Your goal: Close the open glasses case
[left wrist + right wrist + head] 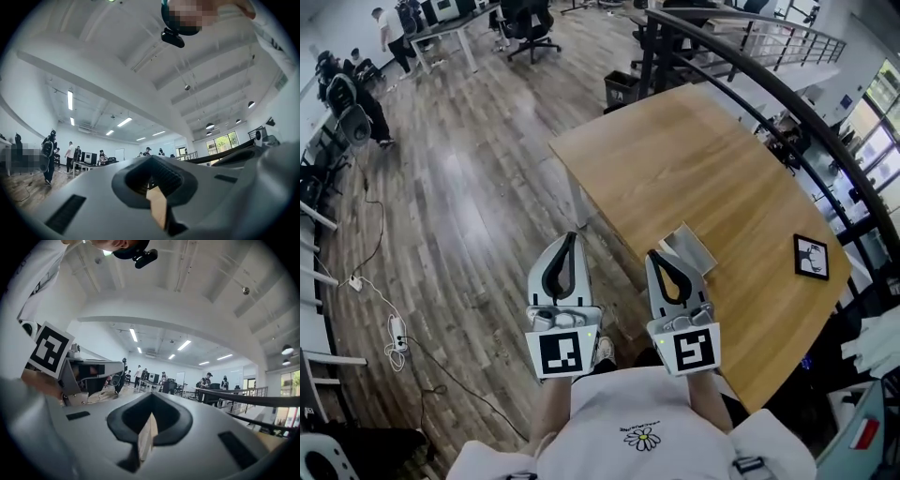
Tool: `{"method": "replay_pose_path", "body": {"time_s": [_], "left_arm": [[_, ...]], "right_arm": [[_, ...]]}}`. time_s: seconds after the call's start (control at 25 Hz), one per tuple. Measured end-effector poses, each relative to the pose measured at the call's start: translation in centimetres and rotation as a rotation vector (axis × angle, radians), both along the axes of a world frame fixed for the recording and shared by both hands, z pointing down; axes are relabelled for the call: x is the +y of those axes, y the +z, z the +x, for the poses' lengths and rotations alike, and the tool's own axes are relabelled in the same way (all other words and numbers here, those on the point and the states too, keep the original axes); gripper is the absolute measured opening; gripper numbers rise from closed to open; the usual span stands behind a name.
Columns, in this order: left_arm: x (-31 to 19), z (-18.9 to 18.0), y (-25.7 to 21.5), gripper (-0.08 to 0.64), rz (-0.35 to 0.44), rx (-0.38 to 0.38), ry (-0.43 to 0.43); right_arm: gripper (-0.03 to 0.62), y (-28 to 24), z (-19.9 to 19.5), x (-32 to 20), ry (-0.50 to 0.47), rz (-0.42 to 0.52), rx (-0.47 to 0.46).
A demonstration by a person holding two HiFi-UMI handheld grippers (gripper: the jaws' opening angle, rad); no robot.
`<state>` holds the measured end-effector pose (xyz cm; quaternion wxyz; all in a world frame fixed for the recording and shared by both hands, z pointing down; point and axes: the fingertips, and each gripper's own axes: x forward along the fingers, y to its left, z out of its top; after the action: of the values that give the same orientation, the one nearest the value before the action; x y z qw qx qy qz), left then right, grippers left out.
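Observation:
The open glasses case, pale grey with its lid up, lies near the front edge of the wooden table. My right gripper is held in front of the table edge, its tip just left of the case and apart from it, jaws together with nothing between them. My left gripper hangs over the wooden floor left of the table, jaws likewise together and empty. The left gripper and right gripper views point out across the room, so the case is not in them.
A black-framed picture lies on the table's right part. A dark curved railing runs behind the table, with a black bin at its far corner. Cables and a power strip lie on the floor at left. People and desks are far back.

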<state>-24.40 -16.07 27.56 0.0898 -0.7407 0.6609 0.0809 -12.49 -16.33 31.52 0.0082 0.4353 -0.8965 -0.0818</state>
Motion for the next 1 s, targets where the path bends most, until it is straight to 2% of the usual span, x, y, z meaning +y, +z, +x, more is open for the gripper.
{"method": "replay_pose_path", "body": {"time_s": [0.2, 0.4, 0.64, 0.76, 0.88, 1.0], "left_arm": [[-2.7, 1.5, 0.2, 0.017, -0.012, 0.001, 0.026], [-5.1, 1.7, 0.0, 0.017, -0.020, 0.030, 0.019], [-6.9, 1.1, 0.2, 0.017, -0.027, 0.010, 0.012], [-7.4, 2.4, 1.5, 0.017, -0.051, -0.029, 0.033], [-8.3, 3.4, 2.2, 0.017, -0.071, 0.015, 0.072], [-9.0, 4.8, 2.7, 0.017, -0.077, 0.019, 0.109]], "right_arm": [[0.006, 0.0, 0.4, -2.8, 0.008, -0.029, -0.009], [0.006, -0.3, -0.5, -5.4, -0.029, -0.023, -0.016], [0.006, 0.7, -1.9, -6.6, -0.090, -0.063, 0.025], [0.075, 1.5, -1.3, -6.8, -0.100, -0.097, 0.014], [0.178, 1.8, -0.3, -7.4, -0.088, -0.122, -0.007], [0.191, 2.1, 1.4, -7.7, -0.034, -0.122, -0.010]]}}
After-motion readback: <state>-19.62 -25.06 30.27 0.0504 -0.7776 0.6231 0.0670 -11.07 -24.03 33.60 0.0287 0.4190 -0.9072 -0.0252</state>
